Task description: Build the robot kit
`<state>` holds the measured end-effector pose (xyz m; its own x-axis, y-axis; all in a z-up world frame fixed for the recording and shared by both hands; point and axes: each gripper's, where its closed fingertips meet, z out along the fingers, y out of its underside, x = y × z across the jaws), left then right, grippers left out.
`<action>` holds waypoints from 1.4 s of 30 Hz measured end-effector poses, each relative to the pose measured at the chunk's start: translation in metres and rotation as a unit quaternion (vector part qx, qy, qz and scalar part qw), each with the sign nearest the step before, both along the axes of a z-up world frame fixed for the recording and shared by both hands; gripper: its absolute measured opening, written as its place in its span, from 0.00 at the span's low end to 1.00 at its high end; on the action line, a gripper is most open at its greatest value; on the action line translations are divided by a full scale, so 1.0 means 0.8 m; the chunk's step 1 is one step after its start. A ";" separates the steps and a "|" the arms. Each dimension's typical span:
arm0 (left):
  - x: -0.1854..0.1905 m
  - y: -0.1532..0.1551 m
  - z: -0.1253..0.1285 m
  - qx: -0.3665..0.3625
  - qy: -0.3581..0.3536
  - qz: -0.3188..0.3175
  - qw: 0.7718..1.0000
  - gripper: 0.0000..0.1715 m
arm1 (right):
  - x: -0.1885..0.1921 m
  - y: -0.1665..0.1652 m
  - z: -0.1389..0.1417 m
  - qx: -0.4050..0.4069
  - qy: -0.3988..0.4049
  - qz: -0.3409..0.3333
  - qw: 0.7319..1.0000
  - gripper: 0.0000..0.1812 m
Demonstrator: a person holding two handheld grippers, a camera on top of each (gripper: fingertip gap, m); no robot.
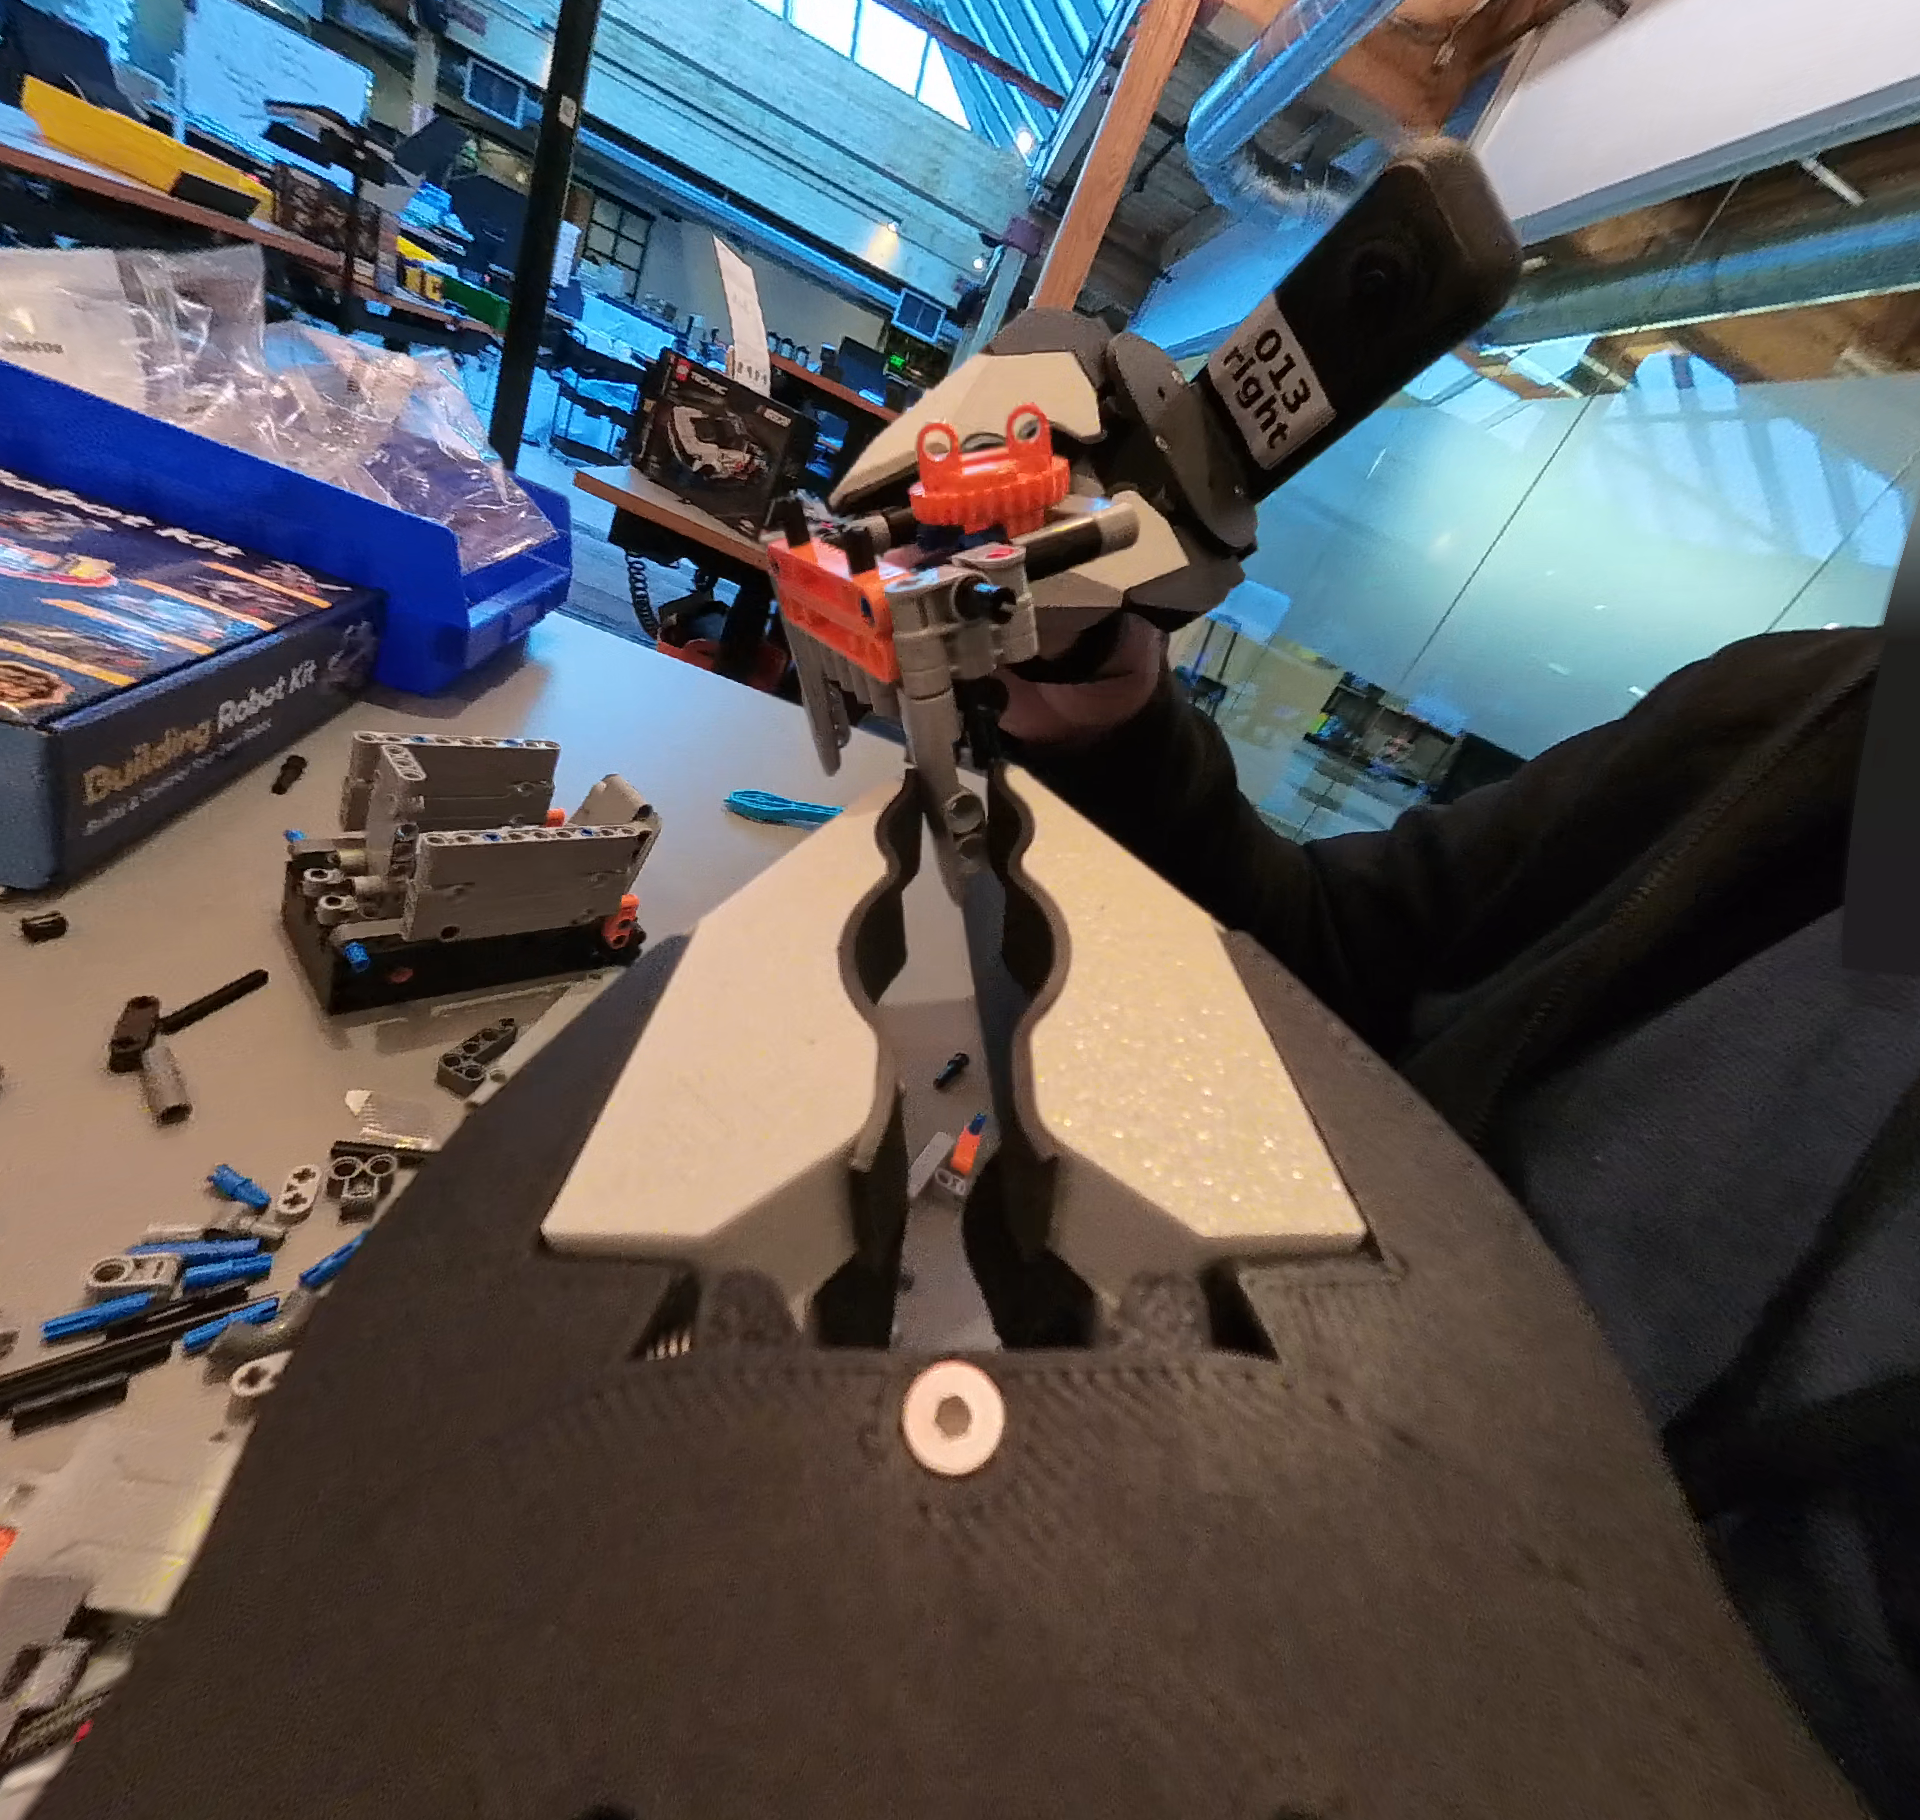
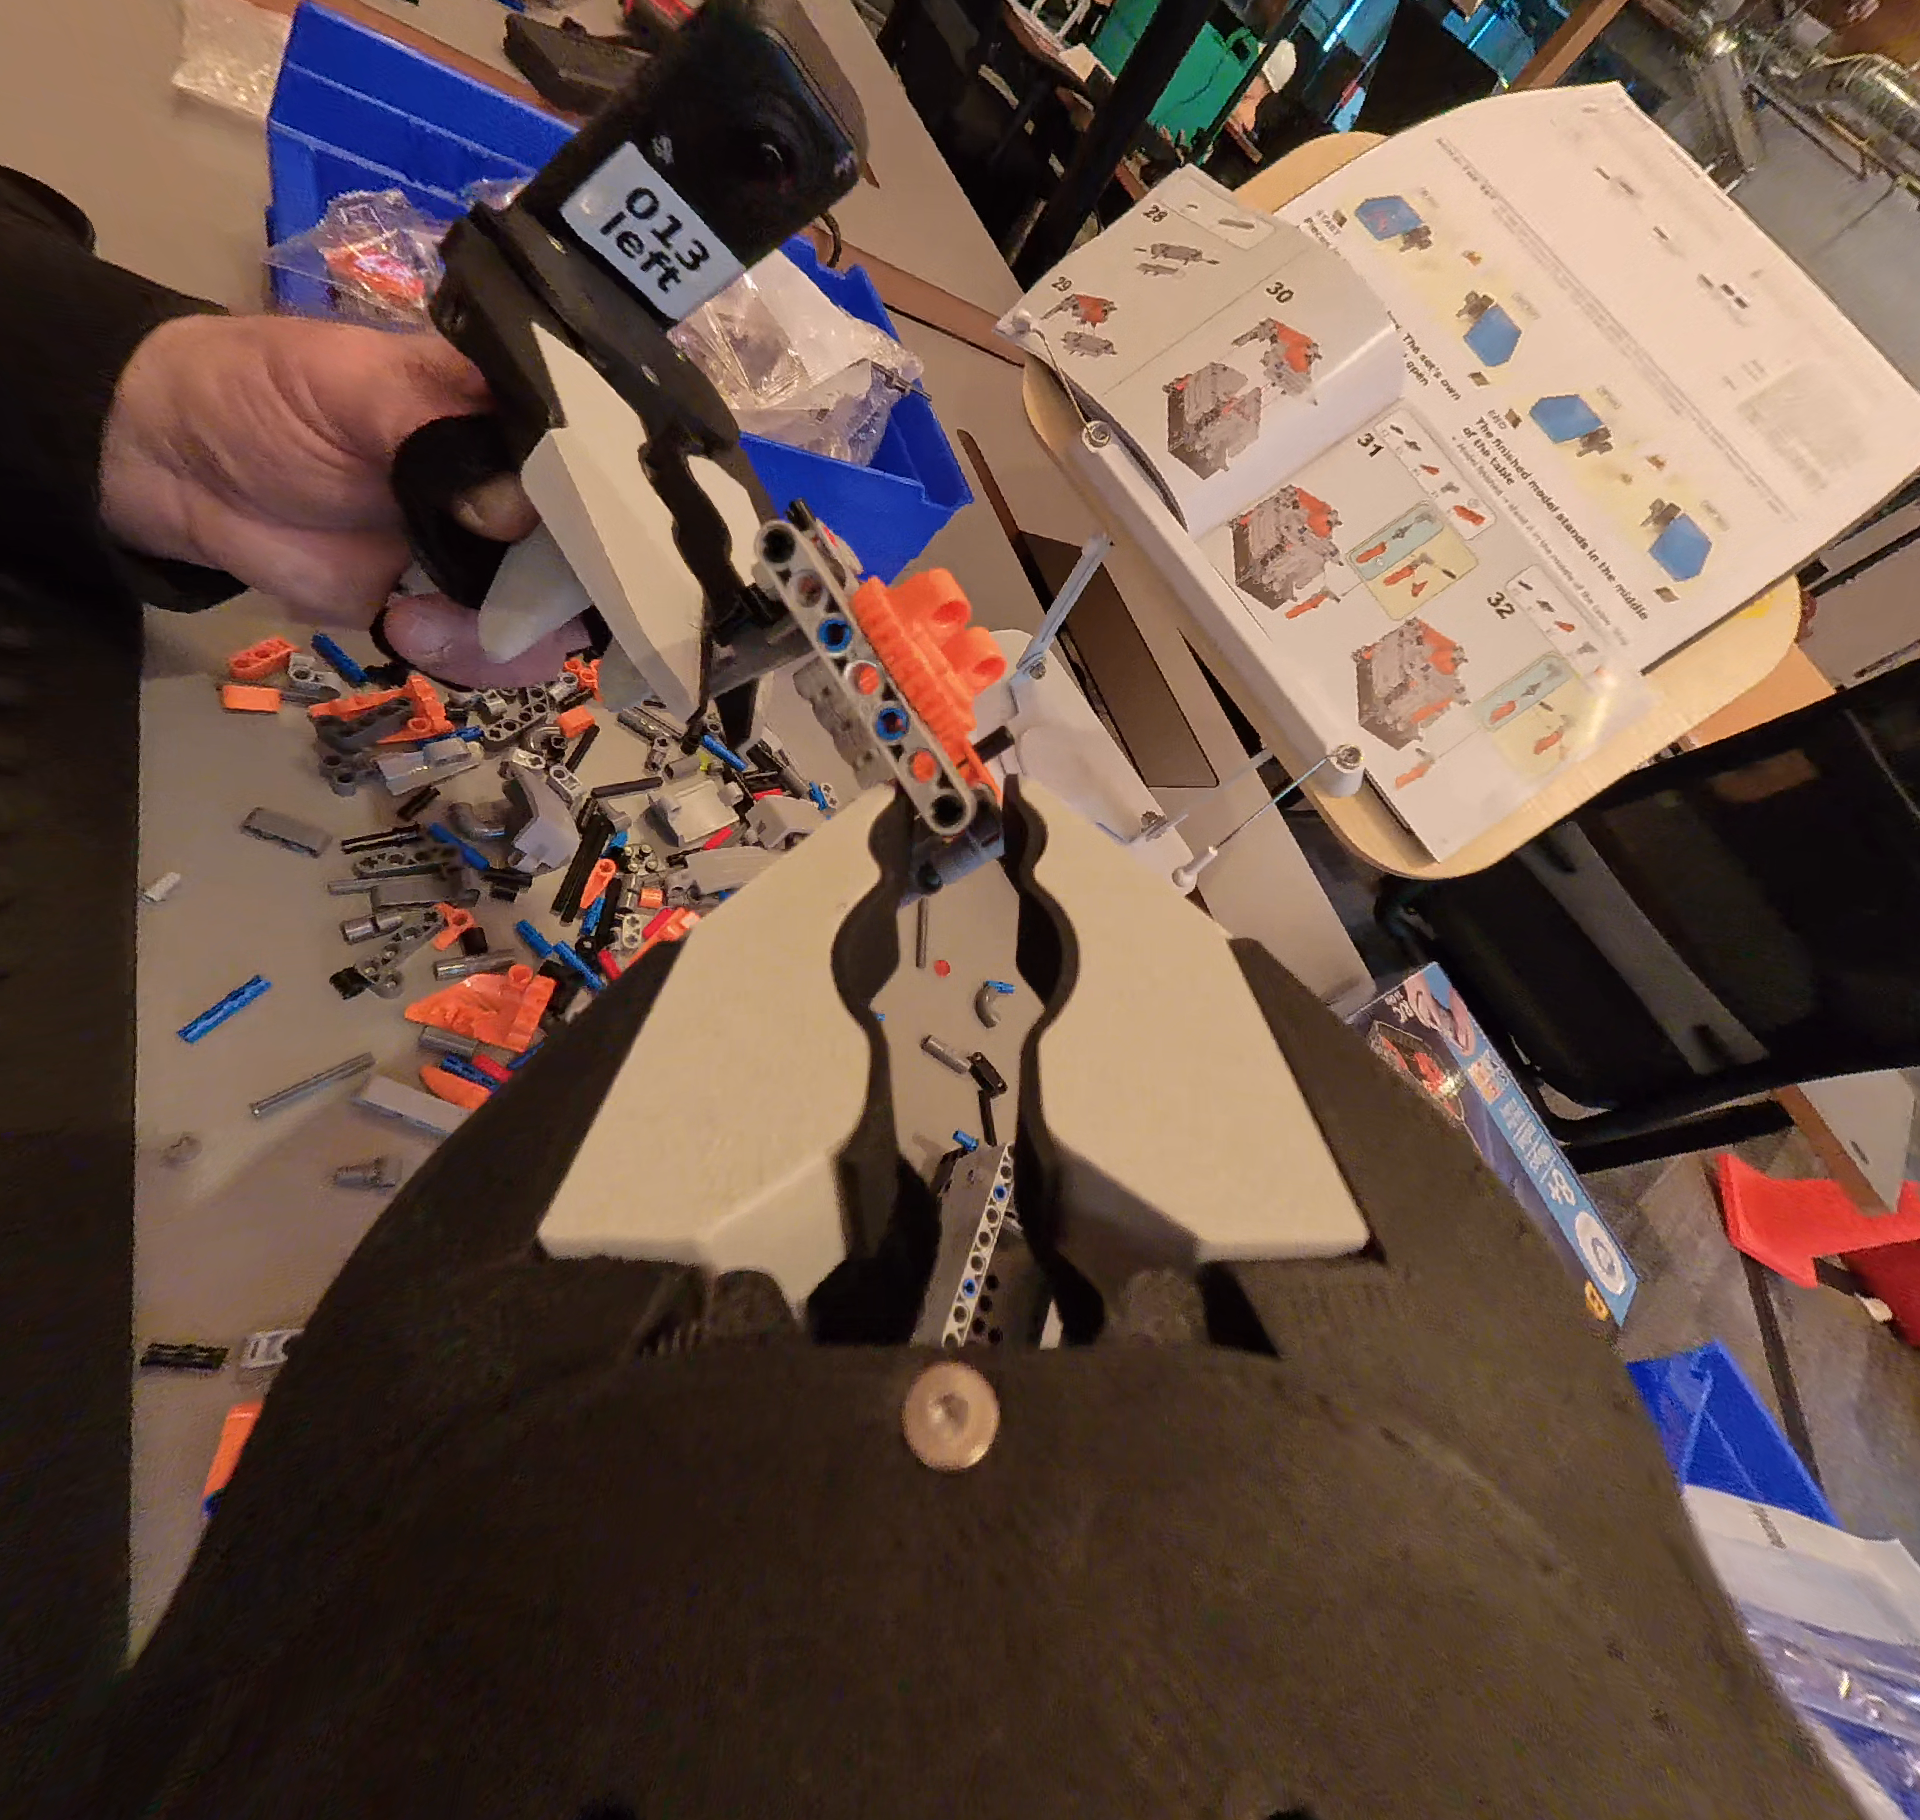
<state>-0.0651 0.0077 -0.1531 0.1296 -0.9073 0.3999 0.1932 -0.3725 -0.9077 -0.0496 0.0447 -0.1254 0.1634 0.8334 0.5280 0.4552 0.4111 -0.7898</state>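
Note:
A small assembly of grey beams with an orange gear and orange block [image 1: 925,575] is held up in the air between both grippers. My left gripper [image 1: 958,796] is shut on a grey beam that hangs down from the assembly. My right gripper [image 1: 966,534] reaches in from the upper right and clamps the assembly's top by the orange gear. In the right wrist view the right gripper [image 2: 951,825] is shut on the lower end of the assembly [image 2: 894,690]. The left gripper [image 2: 717,669], held by a hand [image 2: 291,461], grips its other side.
A partly built grey and black model [image 1: 468,866] stands on the grey table [image 1: 665,710]. Loose small parts [image 2: 499,835] are scattered under the grippers. A blue bin [image 1: 312,523] with plastic bags and a kit box [image 1: 156,648] lie at left. An open instruction booklet [image 2: 1351,523] stands at right. Left tips to right tips: about 5 centimetres.

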 end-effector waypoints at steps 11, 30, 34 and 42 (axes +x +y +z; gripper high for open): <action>-0.008 0.009 0.000 0.032 0.022 0.046 0.998 0.11 | 0.000 0.003 -0.007 0.019 -0.022 -0.016 0.999 0.03; -0.034 0.033 -0.001 0.073 0.071 0.149 0.984 0.17 | -0.014 0.010 -0.013 0.068 -0.049 -0.040 0.996 0.03; -0.034 0.034 -0.003 0.077 0.076 0.155 0.982 0.17 | -0.016 0.012 -0.015 0.072 -0.055 -0.042 0.995 0.03; -0.039 0.038 -0.002 0.092 0.087 0.178 0.976 0.18 | -0.019 0.013 -0.021 0.058 -0.060 -0.038 0.996 0.03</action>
<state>-0.0961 0.0382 -0.1544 0.5010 -0.8467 0.1791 0.1178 -0.1383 -0.9834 -0.0648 0.0549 -0.1420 0.1530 0.7537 0.6392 0.5772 0.4569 -0.6769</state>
